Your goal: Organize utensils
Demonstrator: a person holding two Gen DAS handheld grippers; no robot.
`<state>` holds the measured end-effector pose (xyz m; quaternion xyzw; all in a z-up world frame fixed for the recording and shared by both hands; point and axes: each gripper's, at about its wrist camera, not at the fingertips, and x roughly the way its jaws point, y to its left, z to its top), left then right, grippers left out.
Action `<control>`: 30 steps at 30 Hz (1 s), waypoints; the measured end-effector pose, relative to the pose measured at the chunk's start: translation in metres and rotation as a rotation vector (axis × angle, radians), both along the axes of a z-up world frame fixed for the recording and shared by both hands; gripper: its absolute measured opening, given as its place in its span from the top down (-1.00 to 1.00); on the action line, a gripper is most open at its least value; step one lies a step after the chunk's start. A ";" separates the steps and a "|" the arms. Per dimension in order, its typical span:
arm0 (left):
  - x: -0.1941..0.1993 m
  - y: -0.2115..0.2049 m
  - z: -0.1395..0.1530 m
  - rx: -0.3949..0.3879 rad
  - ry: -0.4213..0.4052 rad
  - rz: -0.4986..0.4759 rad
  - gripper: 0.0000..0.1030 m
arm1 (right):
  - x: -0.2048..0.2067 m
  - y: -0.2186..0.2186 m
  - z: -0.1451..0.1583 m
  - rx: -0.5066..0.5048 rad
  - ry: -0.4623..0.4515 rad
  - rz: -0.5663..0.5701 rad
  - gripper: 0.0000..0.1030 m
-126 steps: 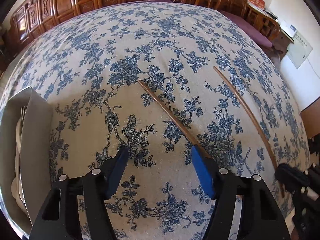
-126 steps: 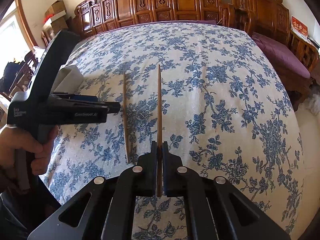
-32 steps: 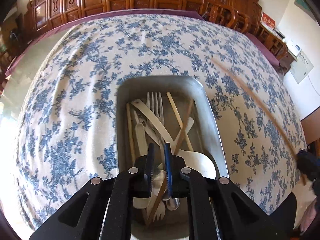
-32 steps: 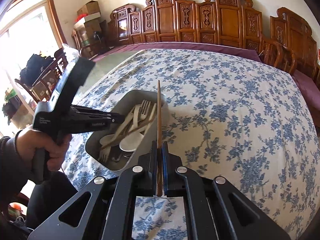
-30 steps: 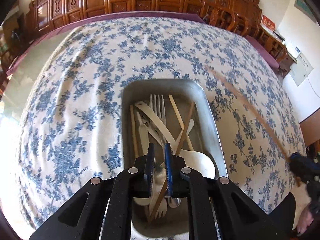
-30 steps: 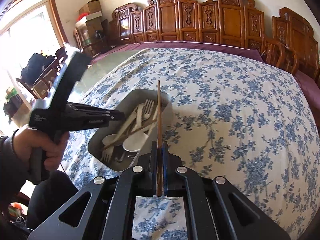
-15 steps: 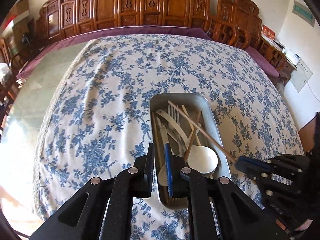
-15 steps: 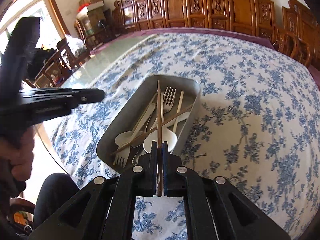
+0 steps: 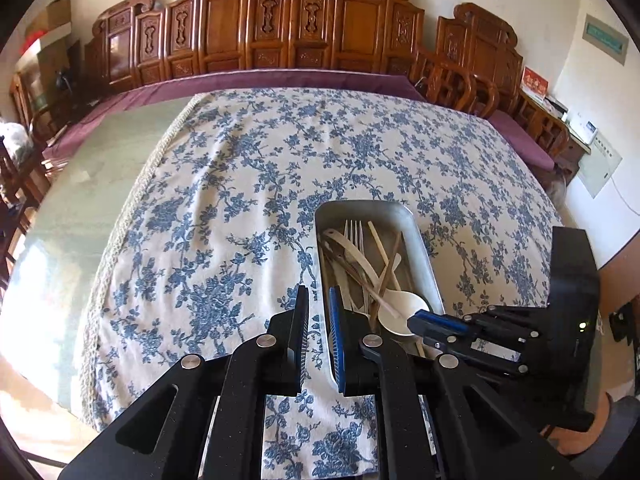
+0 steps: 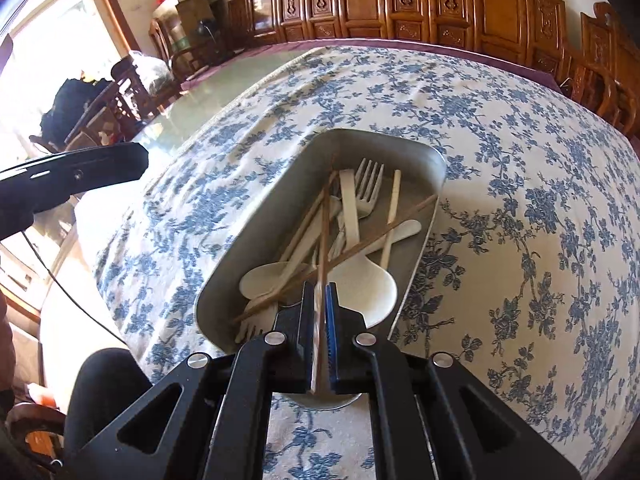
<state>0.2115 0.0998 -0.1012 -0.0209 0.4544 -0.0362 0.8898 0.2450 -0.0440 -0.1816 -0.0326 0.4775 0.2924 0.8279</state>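
A metal tray (image 10: pixel 404 150) on the blue-flowered tablecloth holds forks (image 10: pixel 370 184), white spoons (image 10: pixel 368 280) and several chopsticks. My right gripper (image 10: pixel 320 292) is shut on a brown chopstick (image 10: pixel 326 216). It hangs over the tray's near end, and the stick points along the tray above the other utensils. In the left wrist view the tray (image 9: pixel 424 248) lies just right of my left gripper (image 9: pixel 319 290), which is shut with nothing in it and held above the cloth. The right gripper (image 9: pixel 424 320) reaches in over the tray's near corner.
Carved wooden chairs (image 9: pixel 280 28) line the far side of the table. Left of the cloth's fringed edge (image 9: pixel 132 208) is bare glass tabletop (image 9: pixel 80 184). A dark-clad leg (image 10: pixel 104 384) is at the near table edge. The left gripper's body (image 10: pixel 100 168) hangs left of the tray.
My left gripper has lifted and drawn back to the left, off the tray, still shut and empty. My right gripper has carried its chopstick down over the tray's near end.
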 end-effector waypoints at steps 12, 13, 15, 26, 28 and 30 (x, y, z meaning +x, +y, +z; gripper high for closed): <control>-0.030 -0.010 0.037 0.001 -0.083 -0.002 0.54 | -0.034 -0.040 0.052 0.052 -0.128 -0.058 0.81; -0.033 -0.013 0.039 0.003 -0.090 -0.004 0.44 | -0.037 -0.045 0.057 0.057 -0.141 -0.067 0.75; -0.040 -0.018 0.044 0.005 -0.106 -0.009 0.26 | -0.048 -0.061 0.072 0.070 -0.179 -0.100 0.54; -0.078 -0.051 0.071 0.022 -0.197 -0.015 -0.85 | -0.102 -0.127 0.133 0.067 -0.343 -0.276 -0.76; -0.086 -0.056 0.076 0.018 -0.202 -0.018 -0.85 | -0.110 -0.135 0.140 0.059 -0.361 -0.297 -0.87; -0.093 -0.062 0.079 0.023 -0.204 -0.016 -0.85 | -0.120 -0.142 0.147 0.056 -0.378 -0.310 -0.95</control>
